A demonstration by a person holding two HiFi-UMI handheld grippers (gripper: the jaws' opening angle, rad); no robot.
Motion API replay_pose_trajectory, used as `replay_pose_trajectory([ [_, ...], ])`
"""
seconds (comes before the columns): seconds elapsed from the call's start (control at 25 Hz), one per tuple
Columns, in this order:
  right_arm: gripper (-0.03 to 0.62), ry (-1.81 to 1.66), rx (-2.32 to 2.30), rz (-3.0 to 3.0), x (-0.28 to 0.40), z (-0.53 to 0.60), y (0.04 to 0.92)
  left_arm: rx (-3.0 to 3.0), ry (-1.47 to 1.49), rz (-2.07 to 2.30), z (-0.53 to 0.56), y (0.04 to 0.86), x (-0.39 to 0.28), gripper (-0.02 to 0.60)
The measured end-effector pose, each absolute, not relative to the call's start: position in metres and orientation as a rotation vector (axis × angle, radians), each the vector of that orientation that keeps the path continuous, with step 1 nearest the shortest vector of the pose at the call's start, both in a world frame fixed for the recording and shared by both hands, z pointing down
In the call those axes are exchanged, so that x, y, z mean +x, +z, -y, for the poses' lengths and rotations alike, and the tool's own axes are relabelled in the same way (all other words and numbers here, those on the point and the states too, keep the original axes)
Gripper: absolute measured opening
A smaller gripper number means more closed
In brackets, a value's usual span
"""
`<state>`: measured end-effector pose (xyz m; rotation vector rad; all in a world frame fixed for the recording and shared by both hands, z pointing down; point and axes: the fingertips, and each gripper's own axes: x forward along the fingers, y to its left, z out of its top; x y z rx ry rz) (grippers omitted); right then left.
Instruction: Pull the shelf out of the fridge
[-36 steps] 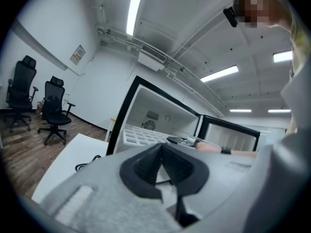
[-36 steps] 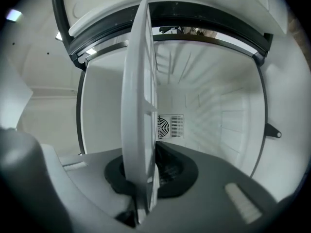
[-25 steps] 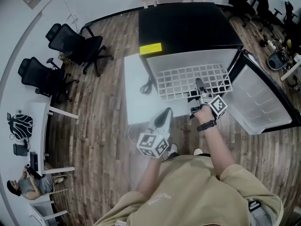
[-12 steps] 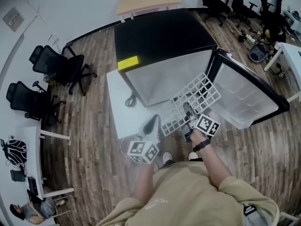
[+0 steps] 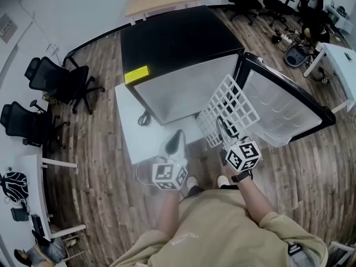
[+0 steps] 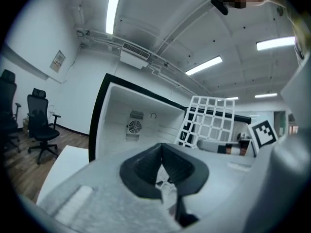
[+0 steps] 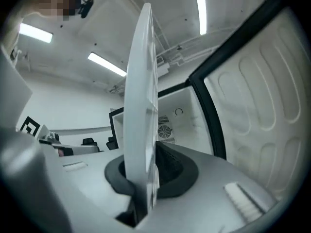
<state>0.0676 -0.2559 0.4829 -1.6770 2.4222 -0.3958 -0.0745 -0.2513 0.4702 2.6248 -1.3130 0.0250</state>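
The white wire shelf is outside the black fridge, turned up on its edge in front of the white cavity. My right gripper is shut on its near edge; in the right gripper view the shelf stands as a thin upright slab between the pads. My left gripper hovers left of the shelf, in front of the cavity, shut and holding nothing. In the left gripper view the shelf shows to the right, beyond the left gripper.
The fridge door stands swung open at the right. A low white table with a cable sits left of the fridge. Office chairs stand at the left, a white desk at the far right.
The shelf has come out of the fridge cavity and rolled from lying flat to standing on its edge. The right gripper drew back toward me with it. The left gripper shifted slightly.
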Motion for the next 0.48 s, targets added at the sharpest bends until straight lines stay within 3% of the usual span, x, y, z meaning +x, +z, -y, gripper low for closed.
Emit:
replay_pose_trajectory([
  [0.24,0.029,-0.109,-1.774,-2.482,0.077,0.252,0.446,2.676,0.029,1.441,0.255,0.455,-0.075,0.0],
  [0.48,0.029,-0.044,-1.793,-2.512,0.082,0.25,0.44,2.659,0.025,1.506,0.262,0.451,-0.079,0.0],
])
